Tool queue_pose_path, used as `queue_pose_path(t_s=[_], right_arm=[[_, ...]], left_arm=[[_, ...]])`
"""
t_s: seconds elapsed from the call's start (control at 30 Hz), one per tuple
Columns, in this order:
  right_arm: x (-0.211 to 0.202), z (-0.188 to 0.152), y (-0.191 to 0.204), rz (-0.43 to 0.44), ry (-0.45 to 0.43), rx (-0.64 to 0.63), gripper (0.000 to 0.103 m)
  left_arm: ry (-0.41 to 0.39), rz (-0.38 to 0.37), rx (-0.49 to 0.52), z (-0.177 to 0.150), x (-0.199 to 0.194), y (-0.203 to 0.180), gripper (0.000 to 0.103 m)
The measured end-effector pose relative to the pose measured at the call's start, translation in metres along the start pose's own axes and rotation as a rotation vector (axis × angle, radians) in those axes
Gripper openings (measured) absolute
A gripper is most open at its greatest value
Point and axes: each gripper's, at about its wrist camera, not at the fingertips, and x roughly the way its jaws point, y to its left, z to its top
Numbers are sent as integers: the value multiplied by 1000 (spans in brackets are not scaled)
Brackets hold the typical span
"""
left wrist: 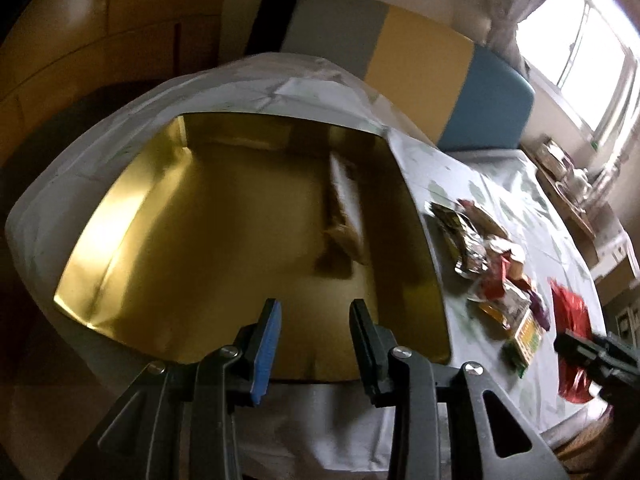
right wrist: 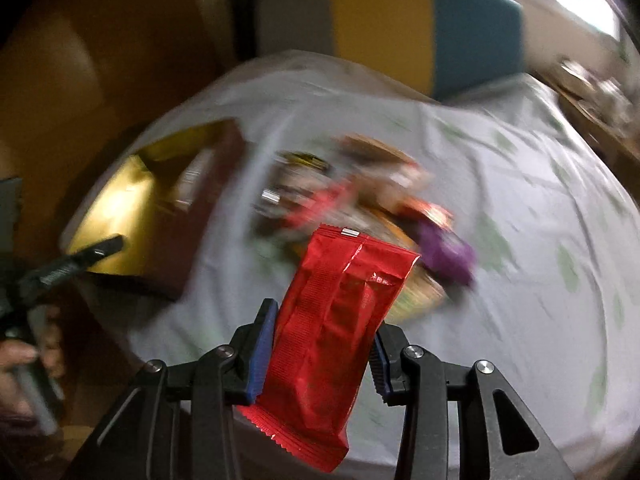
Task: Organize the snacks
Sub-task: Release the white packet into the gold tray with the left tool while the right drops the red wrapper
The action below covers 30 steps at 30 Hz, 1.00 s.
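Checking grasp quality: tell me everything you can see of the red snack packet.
The red snack packet is a glossy, crinkled foil-like wrapper with serrated crimped ends and a back seam facing the camera. It is sealed and looks full. The right claw is shut on its lower half, one finger on each long side, leaving it tilted, top leaning right, above the white tablecloth in front of the blurred snack pile. Only the fingers touch it. The left view shows it too.

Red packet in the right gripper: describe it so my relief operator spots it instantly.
Start at the table's pale leaf-print cloth, with the gold box on its left side. Right of the box lies the snack pile. In front of it, the right gripper clamps the red packet, the only snack held off the cloth.
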Motion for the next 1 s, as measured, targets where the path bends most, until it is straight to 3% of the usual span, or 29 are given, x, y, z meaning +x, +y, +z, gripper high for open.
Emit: queue_pose_path(t_s=[0.2,0.37,0.5,0.63,0.77,1.0], right_arm=[[14,53,72,168,-37,-124,42],[51,85,125,269,-28,-168,44],[82,85,148,252,11,-198,48],[92,73,141,216,44,-184,48],[77,69,121,188,21,-161,50],[43,63,81,67,-44,-172,69]], left_arm=[[-31,38,-69,2,-6,27,36],[-33,60,-114,3,-7,47,36],[-29,68,-126,3,-6,52,36],[-28,72,-119,2,-4,50,36],[-29,73,-99,2,-5,44,36],[-31,68,-49,0,-8,29,36]])
